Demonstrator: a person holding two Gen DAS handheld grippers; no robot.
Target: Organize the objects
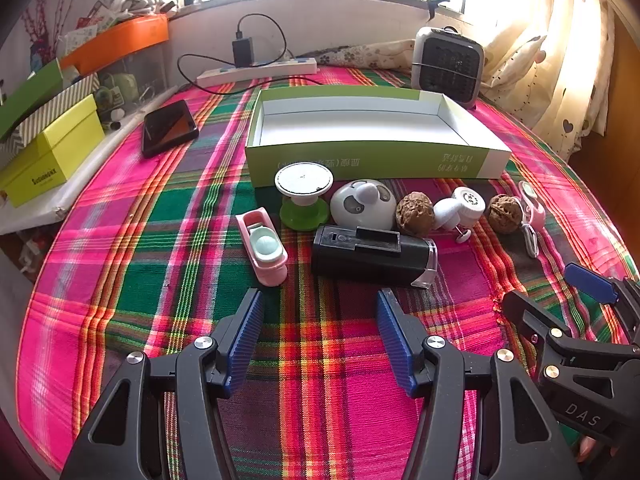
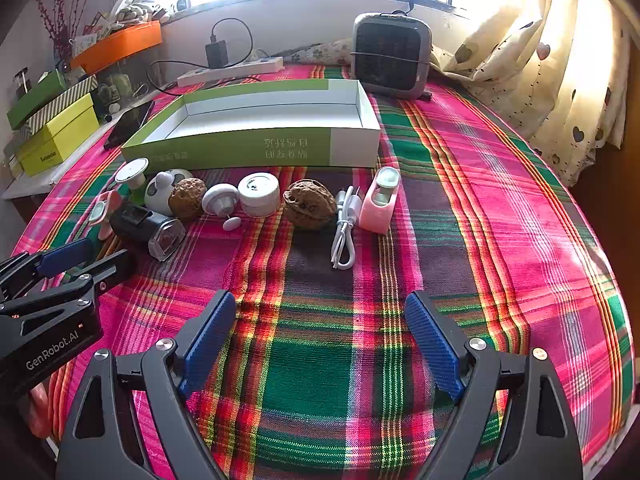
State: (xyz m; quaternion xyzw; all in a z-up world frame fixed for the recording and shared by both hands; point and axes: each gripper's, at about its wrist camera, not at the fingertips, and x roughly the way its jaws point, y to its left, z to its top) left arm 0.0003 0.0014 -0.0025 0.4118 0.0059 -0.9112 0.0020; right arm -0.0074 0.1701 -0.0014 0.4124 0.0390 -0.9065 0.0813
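Note:
An empty green-and-white box (image 1: 372, 160) (image 2: 256, 148) lies open on the plaid cloth. In front of it is a row of small things: a green-based white stand (image 1: 304, 196), a panda-faced gadget (image 1: 362, 204), two walnuts (image 1: 415, 214) (image 2: 309, 204), a white jar (image 2: 259, 194), a white cable (image 2: 344, 232), pink holders (image 1: 264, 246) (image 2: 381, 200) and a black device (image 1: 372, 256) (image 2: 146, 226). My left gripper (image 1: 320, 304) is open and empty, just short of the black device. My right gripper (image 2: 320, 308) is open and empty, short of the cable.
A black phone (image 1: 168, 128) lies left of the box. A power strip (image 1: 256, 70) and a small grey heater (image 1: 448, 66) stand at the back. Yellow and green boxes (image 1: 52, 152) are stacked at the left. A curtain (image 2: 560, 80) hangs at the right.

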